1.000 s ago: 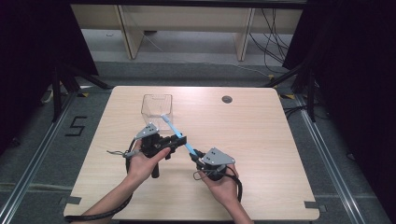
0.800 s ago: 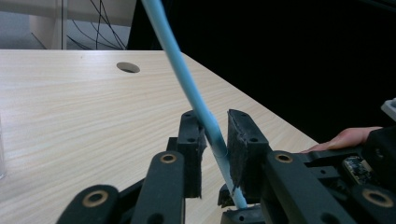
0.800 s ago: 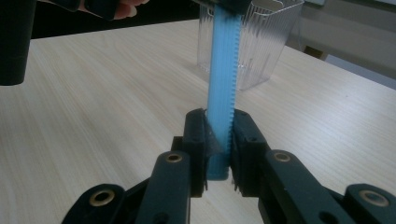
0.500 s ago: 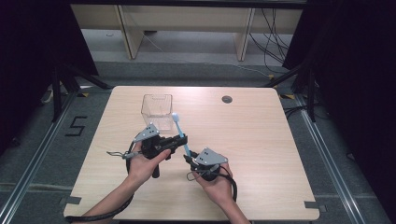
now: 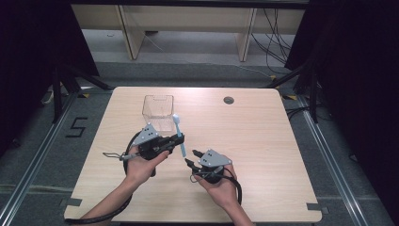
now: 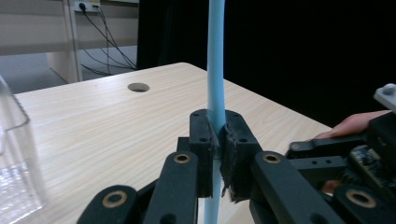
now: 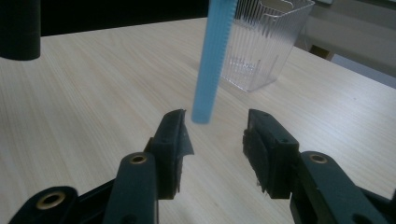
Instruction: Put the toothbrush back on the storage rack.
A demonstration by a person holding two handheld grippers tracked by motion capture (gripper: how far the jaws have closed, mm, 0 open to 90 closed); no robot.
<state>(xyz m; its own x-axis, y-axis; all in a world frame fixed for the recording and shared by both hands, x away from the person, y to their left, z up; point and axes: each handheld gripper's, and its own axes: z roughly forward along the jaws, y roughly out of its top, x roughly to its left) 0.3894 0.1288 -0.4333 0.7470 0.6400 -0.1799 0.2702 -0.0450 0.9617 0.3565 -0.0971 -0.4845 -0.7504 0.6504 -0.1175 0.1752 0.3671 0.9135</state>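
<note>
L gripper (image 5: pixel 178 140) pinches a light blue plastic spoon (image 5: pixel 178 134) by its handle, pads (image 6: pixel 203 140) pressed tight on both sides. In the left gripper view the spoon handle stands straight up btw the jaws. In the high view the spoon's bowl end points toward the clear plastic box (image 5: pixel 158 111), which sits on the wooden table (image 5: pixel 263 132) just past it. R gripper (image 5: pixel 193 158) has just been opening; its jaws now stand wide apart w/ nothing pinched. In the right gripper view the spoon's lower tip (image 7: pixel 203 114) hangs just above the gap, not touching either pad. A round hole (image 5: pixel 228 100) is in the table, well apart from both hands.
</note>
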